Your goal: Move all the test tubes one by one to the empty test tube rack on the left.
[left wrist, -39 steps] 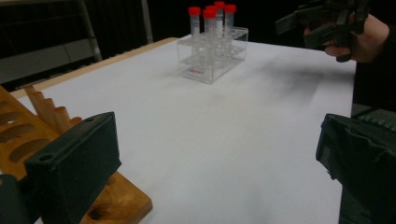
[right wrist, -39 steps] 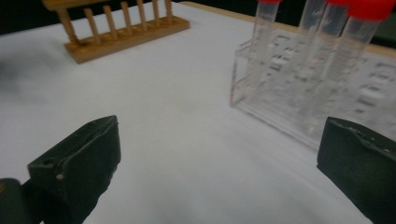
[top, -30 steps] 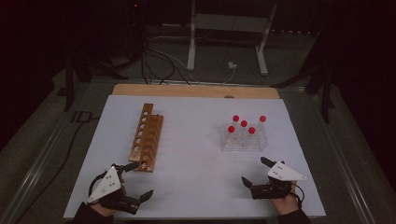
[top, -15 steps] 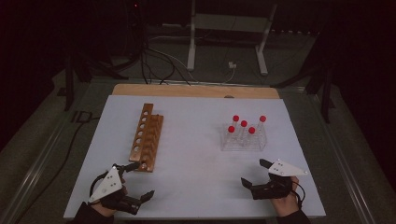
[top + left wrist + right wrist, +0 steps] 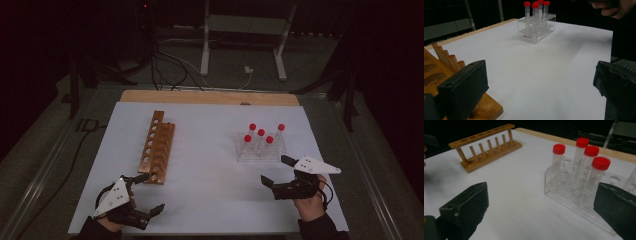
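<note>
Dark surroundings ring a white counter (image 5: 210, 150) whose far edge shows a strip of bare wood (image 5: 210, 97), with cables and a metal stand on the floor beyond. On the counter's left half a wooden tube rack (image 5: 157, 147) lies lengthwise, running from near the front toward the back, its holes showing no tubes. On the right half, well apart from it, stands a clear plastic rack (image 5: 260, 149) holding five red-capped tubes (image 5: 261, 133) upright. Small red print sits on the front wall of the clear rack in the left gripper view, too blurred to read; faint markings on the tubes in the right gripper view are also unreadable. The left hand-held gripper (image 5: 145, 195) sits near the front left of the counter, its jaws spread wide and gripping nothing; one jaw tip lies just beside the near end of the wooden rack, whether touching cannot be told. The right hand-held gripper (image 5: 277, 171) is near the front right, jaws likewise spread wide and empty, just in front of the clear rack, with one jaw close to its near right corner. Between the two racks a broad bare stretch of white surface runs from the front edge to the back. Bare margins also lie behind both racks and along the right edge, while the wooden rack leaves a narrower strip on its left.
</note>
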A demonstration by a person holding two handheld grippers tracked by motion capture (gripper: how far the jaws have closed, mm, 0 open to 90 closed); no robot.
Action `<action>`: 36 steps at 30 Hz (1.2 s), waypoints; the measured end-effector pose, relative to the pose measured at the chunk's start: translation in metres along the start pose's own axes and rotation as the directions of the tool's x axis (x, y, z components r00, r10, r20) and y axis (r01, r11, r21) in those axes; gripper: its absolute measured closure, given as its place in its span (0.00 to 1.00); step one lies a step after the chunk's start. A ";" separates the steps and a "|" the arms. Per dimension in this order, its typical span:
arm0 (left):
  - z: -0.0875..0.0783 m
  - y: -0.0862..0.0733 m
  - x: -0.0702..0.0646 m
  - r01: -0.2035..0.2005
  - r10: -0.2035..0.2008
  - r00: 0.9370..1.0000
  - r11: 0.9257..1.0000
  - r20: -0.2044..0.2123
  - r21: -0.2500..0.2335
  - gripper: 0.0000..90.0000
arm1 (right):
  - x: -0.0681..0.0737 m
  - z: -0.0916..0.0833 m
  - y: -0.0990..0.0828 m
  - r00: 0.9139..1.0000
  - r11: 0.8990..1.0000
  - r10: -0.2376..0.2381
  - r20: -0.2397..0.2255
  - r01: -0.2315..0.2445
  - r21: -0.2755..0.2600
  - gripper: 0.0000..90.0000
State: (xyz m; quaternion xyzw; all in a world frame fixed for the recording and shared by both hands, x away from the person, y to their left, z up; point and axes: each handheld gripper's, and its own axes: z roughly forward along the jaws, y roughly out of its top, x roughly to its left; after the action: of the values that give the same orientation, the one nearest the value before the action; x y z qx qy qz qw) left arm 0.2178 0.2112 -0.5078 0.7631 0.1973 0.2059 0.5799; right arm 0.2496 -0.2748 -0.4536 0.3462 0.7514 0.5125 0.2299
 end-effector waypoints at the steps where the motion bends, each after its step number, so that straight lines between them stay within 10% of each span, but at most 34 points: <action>1: 0.000 0.000 0.000 -0.001 0.001 1.000 1.000 0.000 0.000 0.00 | -0.002 0.001 0.002 1.000 1.000 0.001 0.001 -0.001 -0.006 0.00; 22: 0.000 0.000 0.001 0.008 -0.008 1.000 1.000 0.010 -0.004 0.00 | -0.046 0.036 0.020 0.995 0.997 0.056 0.088 -0.061 0.055 0.00; 36: 0.000 0.000 0.001 0.006 -0.006 1.000 1.000 0.016 -0.003 0.00 | -0.062 0.062 0.007 0.985 0.988 0.055 0.162 -0.077 0.134 0.21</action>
State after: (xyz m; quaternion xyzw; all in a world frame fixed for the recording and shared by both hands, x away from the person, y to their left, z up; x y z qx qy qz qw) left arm 0.2184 0.2115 -0.5081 0.7631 0.1948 0.1984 0.5834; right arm 0.3353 -0.2820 -0.4704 0.4256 0.7530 0.4372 0.2465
